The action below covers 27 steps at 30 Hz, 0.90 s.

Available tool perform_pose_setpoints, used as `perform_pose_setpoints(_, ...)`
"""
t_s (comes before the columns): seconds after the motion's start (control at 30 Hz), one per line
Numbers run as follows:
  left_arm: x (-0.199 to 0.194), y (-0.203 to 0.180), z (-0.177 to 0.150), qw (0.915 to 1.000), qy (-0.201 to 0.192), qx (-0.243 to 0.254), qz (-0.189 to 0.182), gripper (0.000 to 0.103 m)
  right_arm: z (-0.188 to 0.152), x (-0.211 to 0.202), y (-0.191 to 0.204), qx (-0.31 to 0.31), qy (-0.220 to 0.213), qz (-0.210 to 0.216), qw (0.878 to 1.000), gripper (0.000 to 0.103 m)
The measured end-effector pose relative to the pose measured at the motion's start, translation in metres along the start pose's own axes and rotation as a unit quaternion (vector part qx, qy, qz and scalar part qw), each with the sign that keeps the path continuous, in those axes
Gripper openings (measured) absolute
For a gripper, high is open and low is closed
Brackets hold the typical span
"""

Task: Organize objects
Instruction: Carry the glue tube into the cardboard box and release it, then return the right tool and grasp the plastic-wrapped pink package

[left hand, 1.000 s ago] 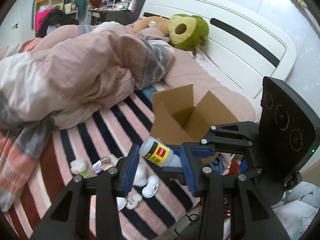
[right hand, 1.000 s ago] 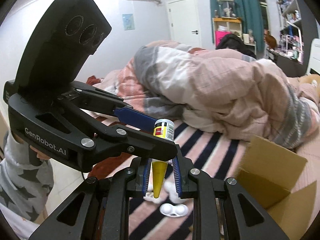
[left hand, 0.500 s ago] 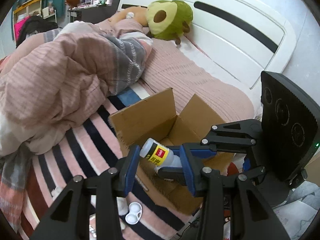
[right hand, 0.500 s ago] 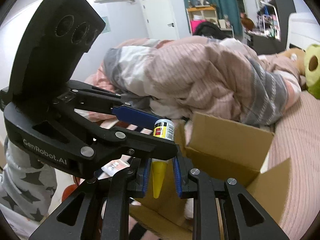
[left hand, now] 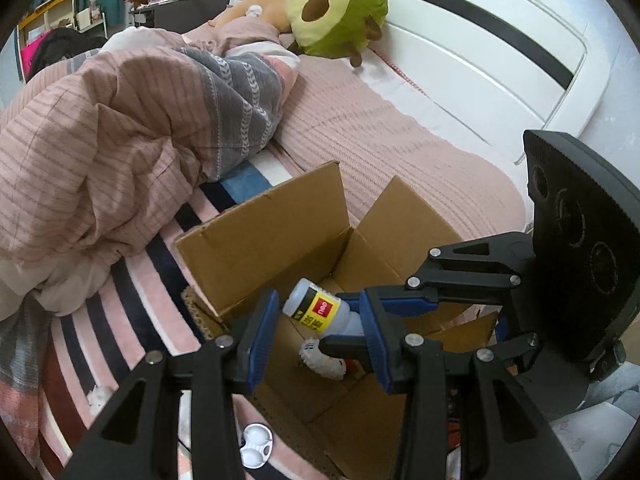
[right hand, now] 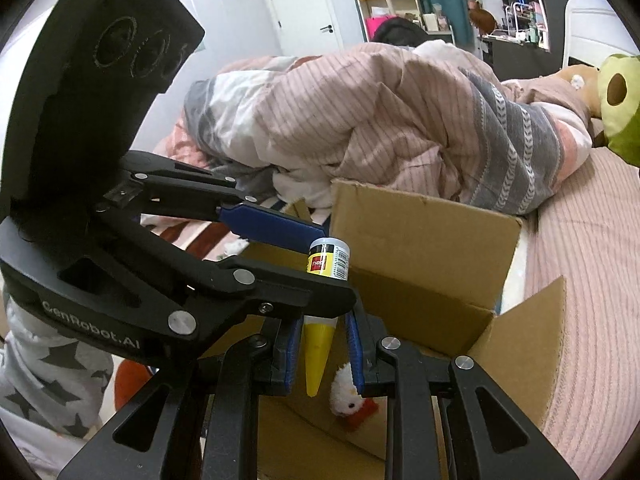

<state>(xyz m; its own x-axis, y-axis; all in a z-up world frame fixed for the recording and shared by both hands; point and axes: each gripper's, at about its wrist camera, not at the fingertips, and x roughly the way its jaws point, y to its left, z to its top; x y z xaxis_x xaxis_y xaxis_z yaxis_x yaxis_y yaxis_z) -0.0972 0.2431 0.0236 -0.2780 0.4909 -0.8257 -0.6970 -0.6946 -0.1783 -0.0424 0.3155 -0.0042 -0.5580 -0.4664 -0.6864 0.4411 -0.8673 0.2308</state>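
Right wrist view: glue bottle with yellow conical nozzle (right hand: 319,354) points nozzle-down over open cardboard box (right hand: 424,232), both left gripper (right hand: 320,264) and right gripper (right hand: 325,350) clamping it; white plush toy (right hand: 345,394) lies beneath.

Home bedroom: bed (left hand: 400,132), duvet (left hand: 120,128).

The glue bottle (left hand: 318,313), white with a yellow label and yellow tip, hangs tilted above the open box (left hand: 280,240); a plush toy (right hand: 345,394) lies inside.
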Motion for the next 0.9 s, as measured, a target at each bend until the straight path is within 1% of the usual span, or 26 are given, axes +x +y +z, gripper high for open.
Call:
perform_pose_setpoints(0.03,0.002,-0.001,0.001,1.0000,0.003,0.002,0.007,0.046,-0.001,0.001,-0.001,0.001,0.002,-0.002,1.000,0.017)
perform_pose_setpoints(0.07,0.004,-0.002,0.002,0.9998,0.004,0.004,0.017,0.056,-0.002,0.001,-0.002,0.001,0.005,-0.006,1.000,0.018)
perform_pose_setpoints(0.1,0.005,-0.003,0.002,0.9995,0.003,0.007,0.030,0.061,-0.002,0.001,-0.003,0.002,0.007,-0.008,1.000,0.020)
perform_pose_setpoints(0.13,0.005,-0.004,0.002,0.9994,0.002,0.008,0.035,0.070,-0.003,0.001,-0.004,0.004,0.008,-0.010,1.000,0.022)
perform_pose_setpoints(0.17,0.004,-0.004,0.002,0.9993,0.001,0.010,0.037,0.072,-0.003,0.000,-0.005,0.006,0.008,-0.013,1.000,0.025)
perform_pose_setpoints(0.23,0.000,-0.005,0.001,0.9993,-0.003,0.013,0.035,0.075,-0.004,-0.003,-0.006,0.006,0.005,-0.018,1.000,0.026)
perform_pose_setpoints(0.27,-0.002,-0.004,0.000,0.9992,-0.006,0.015,0.036,0.079,-0.004,-0.004,-0.006,0.005,0.005,-0.020,1.000,0.026)
perform_pose_setpoints(0.33,-0.009,-0.003,-0.001,0.9988,-0.014,0.016,0.044,0.082,-0.003,-0.007,-0.006,0.004,0.004,-0.022,1.000,0.026)
perform_pose_setpoints(0.43,-0.022,0.003,-0.005,0.9985,-0.025,0.009,0.048,0.082,-0.003,-0.012,-0.004,0.005,0.001,-0.023,1.000,0.026)
perform_pose_setpoints(0.6,-0.052,0.015,-0.022,0.9969,-0.049,-0.007,0.061,0.082,-0.001,-0.020,0.009,-0.004,-0.004,-0.024,1.000,0.026)
perform_pose_setpoints(0.7,-0.075,0.028,-0.044,0.9950,-0.065,-0.021,0.073,0.083,0.003,-0.022,0.025,-0.011,-0.009,-0.006,1.000,0.027)
perform_pose_setpoints(0.73,-0.081,0.033,-0.051,0.9943,-0.069,-0.026,0.077,0.084,0.004,-0.023,0.033,-0.016,-0.011,0.001,1.000,0.027)
perform_pose_setpoints(0.77,-0.088,0.039,-0.060,0.9932,-0.074,-0.034,0.083,0.088,0.006,-0.022,0.043,-0.022,-0.013,0.009,1.000,0.027)
perform_pose_setpoints(0.9,-0.115,0.072,-0.102,0.9854,-0.088,-0.074,0.125,0.089,0.013,-0.011,0.088,-0.047,-0.012,0.054,0.997,0.027)
